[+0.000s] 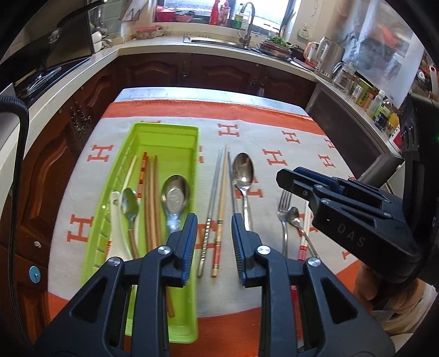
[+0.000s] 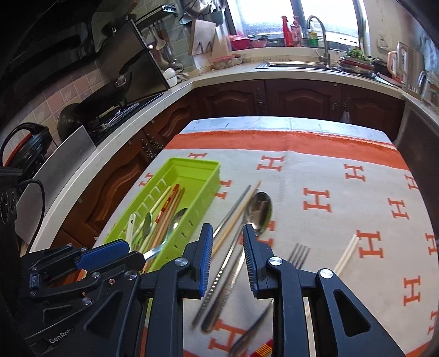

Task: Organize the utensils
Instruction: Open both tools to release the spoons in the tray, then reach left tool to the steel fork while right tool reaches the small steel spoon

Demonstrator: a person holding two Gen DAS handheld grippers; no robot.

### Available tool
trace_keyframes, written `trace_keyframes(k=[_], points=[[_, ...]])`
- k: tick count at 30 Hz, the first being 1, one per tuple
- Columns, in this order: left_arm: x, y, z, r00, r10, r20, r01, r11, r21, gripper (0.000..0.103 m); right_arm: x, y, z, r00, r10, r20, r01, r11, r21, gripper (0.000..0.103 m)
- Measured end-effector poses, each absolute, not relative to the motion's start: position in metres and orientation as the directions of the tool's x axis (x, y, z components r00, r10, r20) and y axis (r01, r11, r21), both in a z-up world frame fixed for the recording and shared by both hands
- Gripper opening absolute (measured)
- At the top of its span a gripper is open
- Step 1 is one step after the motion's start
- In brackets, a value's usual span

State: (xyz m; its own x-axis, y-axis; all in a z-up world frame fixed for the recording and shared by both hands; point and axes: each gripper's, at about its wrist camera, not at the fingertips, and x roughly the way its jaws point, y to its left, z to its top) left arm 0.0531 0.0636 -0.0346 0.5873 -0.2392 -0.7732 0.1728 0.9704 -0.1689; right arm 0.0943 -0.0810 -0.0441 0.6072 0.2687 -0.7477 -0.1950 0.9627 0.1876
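Observation:
A lime-green tray (image 1: 137,131) lies at the left of the cloth and holds several chopsticks, two metal spoons and a white ceramic spoon (image 1: 116,219). Right of the tray lie metal chopsticks (image 1: 212,192), a wooden chopstick (image 1: 222,192), a large spoon (image 1: 242,170), a fork (image 1: 284,208), a small spoon (image 1: 295,215) and white chopsticks (image 1: 303,241). My left gripper (image 1: 214,225) hovers open over the loose chopsticks, holding nothing. My right gripper (image 2: 227,233) is open above the large spoon (image 2: 259,208), its pads touching nothing. The fork (image 2: 300,254) lies to its right.
An orange and grey patterned cloth (image 1: 274,131) covers the small table. Dark wooden cabinets and a pale counter run around it, with a sink and tap (image 1: 248,24) at the back and jars (image 1: 365,93) on the right. A hand (image 1: 373,285) holds the right gripper.

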Motion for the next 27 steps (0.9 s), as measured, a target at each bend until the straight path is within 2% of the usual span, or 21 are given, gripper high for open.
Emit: trace_keyframes(k=[6, 14, 27], points=[[0.052, 0.025, -0.036, 0.563, -0.259, -0.785, 0.222, 0.962, -0.159, 0.022, 0.079, -0.122, -0.040, 0.638, 0.239, -0.732, -0.141, 0.971, 0.193, 0.029], [0.056, -0.013, -0.055, 0.512, -0.279, -0.813, 0.270, 0.950, -0.156, 0.022, 0.075, -0.171, -0.048, 0.644, 0.214, -0.735, -0.063, 0.972, 0.228, 0.029], [0.071, -0.049, -0.103, 0.408, -0.281, -0.869, 0.309, 0.938, -0.158, 0.022, 0.078, -0.231, -0.104, 0.569, 0.225, -0.791, 0.054, 0.950, 0.309, 0.029]])
